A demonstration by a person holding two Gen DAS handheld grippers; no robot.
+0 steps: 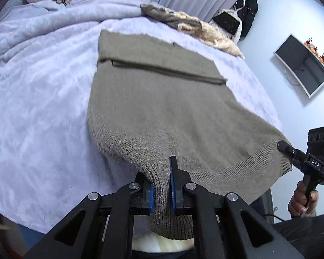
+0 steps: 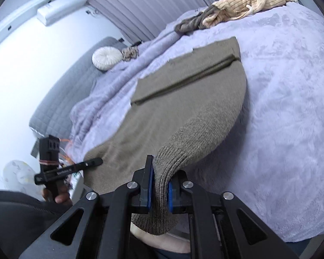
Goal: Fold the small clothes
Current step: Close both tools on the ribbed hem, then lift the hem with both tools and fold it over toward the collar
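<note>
Garment: an olive-brown knitted sweater (image 1: 162, 99) is spread on a bed covered by a lilac fleece blanket (image 1: 36, 99); its far part lies flat toward the upper centre of the left wrist view, and its ribbed hem is raised off the bed toward the bottom of the frame.

Fold line: a dark seam is seen running across the sweater in the upper half of both views, with a flat band of knit beyond it.

Left tool (image 1: 163, 191): seen at the bottom centre of the left wrist view, it is clamped on one corner of the ribbed hem; the knit is pinched between the blue pads and hangs below them.

Right tool (image 2: 159, 196): seen at the bottom centre of the right wrist view, it is clamped on the other hem corner, with ribbed cloth bunched between its pads and draped beneath.

Sweater relative to tools: the hem is stretched between the two tools, and the body slopes away from them down to the bed.

Hands: each tool's handle is gripped by a hand (image 1: 302, 200), visible at the lower edge of the other view.

Other clothes: a striped cream garment (image 2: 244, 6) and a grey-brown one (image 2: 192, 21) are heaped at the bed's far edge, in the upper right of the right wrist view, well apart from the sweater.
</note>
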